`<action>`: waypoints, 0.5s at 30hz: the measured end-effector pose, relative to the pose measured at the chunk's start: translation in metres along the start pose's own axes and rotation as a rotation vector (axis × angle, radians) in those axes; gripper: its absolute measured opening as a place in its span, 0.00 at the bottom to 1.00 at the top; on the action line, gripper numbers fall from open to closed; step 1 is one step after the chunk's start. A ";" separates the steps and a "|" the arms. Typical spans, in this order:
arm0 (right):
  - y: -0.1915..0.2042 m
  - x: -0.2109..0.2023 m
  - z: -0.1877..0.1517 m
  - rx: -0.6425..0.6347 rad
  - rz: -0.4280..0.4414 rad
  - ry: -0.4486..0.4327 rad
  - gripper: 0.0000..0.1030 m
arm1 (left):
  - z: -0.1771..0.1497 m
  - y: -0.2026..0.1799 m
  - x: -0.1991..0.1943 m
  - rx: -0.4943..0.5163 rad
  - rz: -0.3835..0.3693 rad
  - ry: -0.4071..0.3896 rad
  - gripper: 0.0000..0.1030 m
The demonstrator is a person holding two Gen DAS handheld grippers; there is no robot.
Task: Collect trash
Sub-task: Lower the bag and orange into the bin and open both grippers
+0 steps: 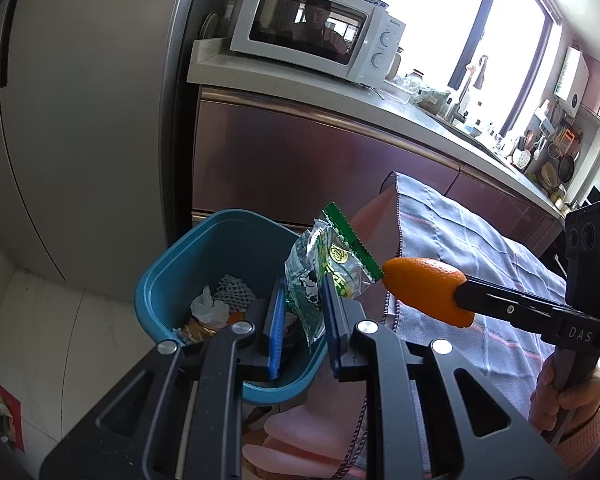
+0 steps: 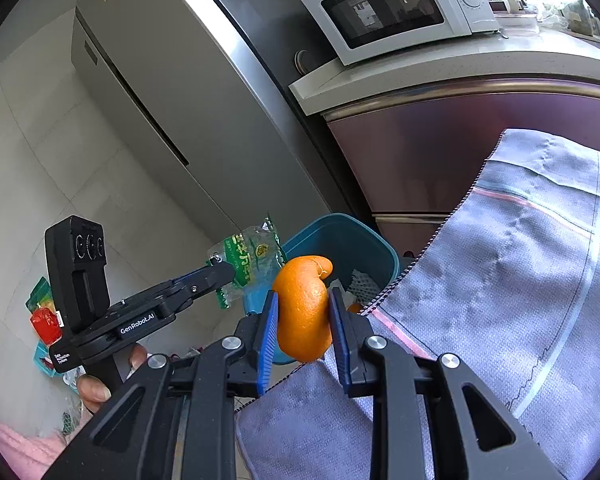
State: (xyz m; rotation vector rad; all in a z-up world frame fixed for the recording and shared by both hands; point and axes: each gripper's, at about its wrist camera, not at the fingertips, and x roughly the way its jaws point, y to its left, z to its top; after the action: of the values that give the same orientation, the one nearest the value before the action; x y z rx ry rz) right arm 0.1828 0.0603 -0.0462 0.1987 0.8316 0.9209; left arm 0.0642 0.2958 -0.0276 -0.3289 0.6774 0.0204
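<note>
Left wrist view: left gripper (image 1: 302,304) clamped on a crinkly green wrapper (image 1: 328,268), held over the near rim of the blue bin (image 1: 156,280) straight ahead so it drops in; right gripper (image 1: 458,296) comes in from the right pinching orange peel (image 1: 424,288). Right wrist view: right gripper (image 2: 304,320) clamped on the peel (image 2: 304,312), bin (image 2: 352,240) just beyond, probably not yet over it; more wrappers on the floor (image 2: 44,320) far left, for later.

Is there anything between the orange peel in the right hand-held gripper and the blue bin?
Nothing solid. In the right wrist view the orange peel hangs in open air just before the blue bin; only the tablecloth edge runs alongside.
</note>
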 end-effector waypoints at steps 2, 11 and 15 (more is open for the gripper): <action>0.002 0.005 0.001 -0.006 -0.003 0.009 0.23 | 0.001 0.003 0.003 -0.004 0.005 0.002 0.18; 0.004 0.021 0.006 -0.005 -0.018 0.036 0.23 | 0.004 0.011 0.011 -0.019 0.021 0.011 0.18; 0.004 0.026 0.010 -0.008 -0.027 0.048 0.23 | 0.002 0.014 0.016 -0.026 0.028 0.020 0.18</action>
State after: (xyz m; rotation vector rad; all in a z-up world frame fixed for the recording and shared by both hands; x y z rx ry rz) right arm 0.1960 0.0846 -0.0517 0.1589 0.8727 0.9057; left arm 0.0762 0.3085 -0.0397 -0.3450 0.7020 0.0529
